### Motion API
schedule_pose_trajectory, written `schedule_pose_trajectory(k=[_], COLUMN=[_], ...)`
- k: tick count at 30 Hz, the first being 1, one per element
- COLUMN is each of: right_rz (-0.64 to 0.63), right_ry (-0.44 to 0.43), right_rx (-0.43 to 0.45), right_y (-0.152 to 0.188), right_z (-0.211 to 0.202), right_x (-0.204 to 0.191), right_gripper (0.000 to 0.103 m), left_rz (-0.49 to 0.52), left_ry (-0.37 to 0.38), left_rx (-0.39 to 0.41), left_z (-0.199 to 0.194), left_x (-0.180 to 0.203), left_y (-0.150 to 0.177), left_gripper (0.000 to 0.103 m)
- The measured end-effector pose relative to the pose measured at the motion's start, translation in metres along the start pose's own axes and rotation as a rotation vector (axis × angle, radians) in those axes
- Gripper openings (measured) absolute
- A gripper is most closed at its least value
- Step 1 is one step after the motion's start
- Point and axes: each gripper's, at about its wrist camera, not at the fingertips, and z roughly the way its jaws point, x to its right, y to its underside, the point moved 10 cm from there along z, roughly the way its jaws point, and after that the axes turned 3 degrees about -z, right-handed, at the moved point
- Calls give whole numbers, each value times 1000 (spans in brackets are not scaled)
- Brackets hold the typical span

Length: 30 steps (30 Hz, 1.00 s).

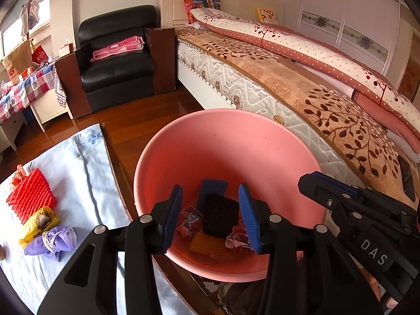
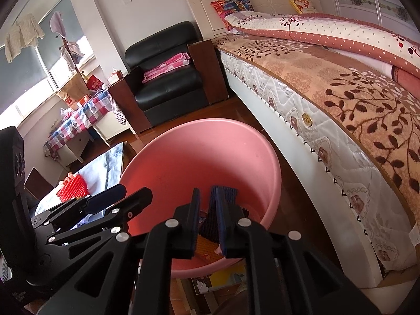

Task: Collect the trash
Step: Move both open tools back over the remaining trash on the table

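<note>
Your left gripper (image 1: 214,216) hangs over the near rim of the pink basin (image 1: 183,141), its blue pads spread wide with nothing between them. Straight ahead at 12 o'clock, on the basin floor, a black foam net (image 1: 220,215) lies on a blue one (image 1: 212,185), with a yellow piece (image 1: 207,244) under it and crumpled wrappers (image 1: 190,219) on both sides.

Your right gripper (image 2: 208,219) sits over the same rim. Its pads are nearly together, only a narrow slot showing, and they grip nothing; the black net shows through the slot, down inside the basin. From the left camera that gripper enters at 3 o'clock, just beside the basin's edge.

At 9 o'clock from your left gripper, a pale cloth (image 1: 86,173) carries the trash left outside: a purple mask (image 1: 56,241) nearest, a yellow wrapper (image 1: 38,224) touching it, then a red foam net (image 1: 31,195) just beyond.

Farther off, the bed (image 1: 302,84) runs from 1 to 3 o'clock, and a black armchair (image 1: 118,60) stands at 11 o'clock.
</note>
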Motion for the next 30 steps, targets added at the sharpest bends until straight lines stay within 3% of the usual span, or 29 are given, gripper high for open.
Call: schedule_pose_trajectory(k=[19,22,30], right_rz=[-30,-32,-45], right_ry=[-32,-39,-63], right_rx=[15,22,37], right_y=[9,10,13], right_z=[-25,-29,-39], right_x=[-31,-37,-57], right_gripper=[17,32,33], left_rz=[-43,-51,-73], left_ry=[10,0,-9], left_rx=[54,65,84], left_z=[-46,-55,-74], left_x=[-14,-18,-32], left_y=[0,0,4], left_gripper=[44,45,45])
